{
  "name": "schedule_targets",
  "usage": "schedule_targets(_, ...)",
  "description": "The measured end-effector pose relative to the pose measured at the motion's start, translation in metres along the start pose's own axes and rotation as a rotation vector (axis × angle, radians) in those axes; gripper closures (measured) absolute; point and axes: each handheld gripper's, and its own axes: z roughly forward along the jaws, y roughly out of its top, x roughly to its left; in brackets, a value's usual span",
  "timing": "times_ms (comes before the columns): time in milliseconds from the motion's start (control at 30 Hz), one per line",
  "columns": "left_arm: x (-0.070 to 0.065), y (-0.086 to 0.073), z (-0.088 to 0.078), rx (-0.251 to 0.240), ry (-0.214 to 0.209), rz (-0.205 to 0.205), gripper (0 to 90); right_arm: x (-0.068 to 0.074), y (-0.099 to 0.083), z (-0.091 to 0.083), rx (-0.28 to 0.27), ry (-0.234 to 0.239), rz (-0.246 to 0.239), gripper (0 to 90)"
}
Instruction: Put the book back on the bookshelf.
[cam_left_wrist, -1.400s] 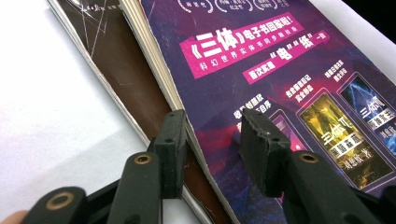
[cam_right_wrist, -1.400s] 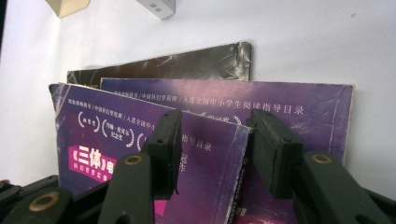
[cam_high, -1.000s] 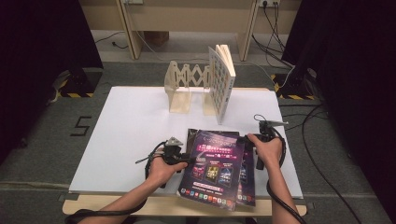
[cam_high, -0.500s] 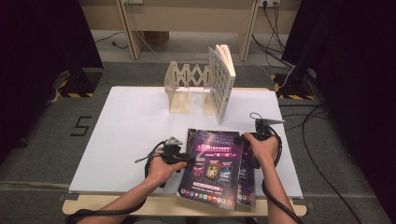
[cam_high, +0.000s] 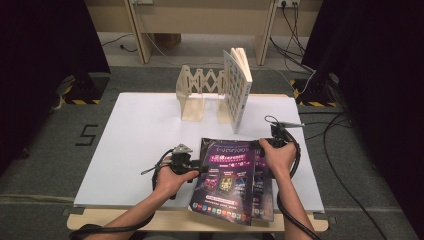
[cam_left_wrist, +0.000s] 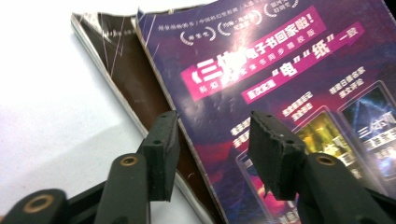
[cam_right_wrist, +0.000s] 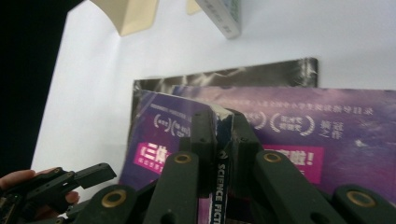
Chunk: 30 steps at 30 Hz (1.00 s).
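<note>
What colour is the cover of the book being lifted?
Purple with a magenta banner on the book, best in the left gripper view.

White tabletop (cam_high: 140, 145) on a pale wooden board (cam_high: 200, 221), set on grey carpet (cam_high: 45, 170). On the carpet at the left, a black mark like a figure five (cam_high: 86, 135). Black curtains at far left (cam_high: 40, 50) and far right (cam_high: 370, 55). Behind the table, light wooden furniture legs (cam_high: 140, 30) and a pale panel (cam_high: 200, 17). Black cables (cam_high: 340, 150) looping over the floor at the right, more hanging from a wall socket (cam_high: 290, 4) at the top. Yellow-and-black striped bases (cam_high: 82, 100) at both far corners. Even, soft lighting overhead.
</note>
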Motion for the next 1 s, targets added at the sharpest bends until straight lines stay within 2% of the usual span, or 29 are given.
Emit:
schedule_targets(233, -0.001, 0.005, -0.008, -0.025, -0.008, -0.001, 47.4, 0.019, 0.002, -0.007, -0.055, 0.008, -0.033, 84.3)
schedule_targets(400, 0.000, 0.007, -0.011, -0.035, -0.001, 0.003, 44.7, 0.034, 0.003, -0.011, -0.102, 0.006, -0.077, 84.3)
schedule_targets(700, 0.002, 0.012, -0.017, -0.067, 0.007, 0.008, 41.7, 0.059, 0.005, -0.016, -0.190, -0.026, -0.139, 84.3)
schedule_targets(1000, 0.003, 0.015, -0.021, -0.078, 0.002, 0.011, 41.6, 0.070, 0.009, -0.017, -0.228, -0.035, -0.170, 84.3)
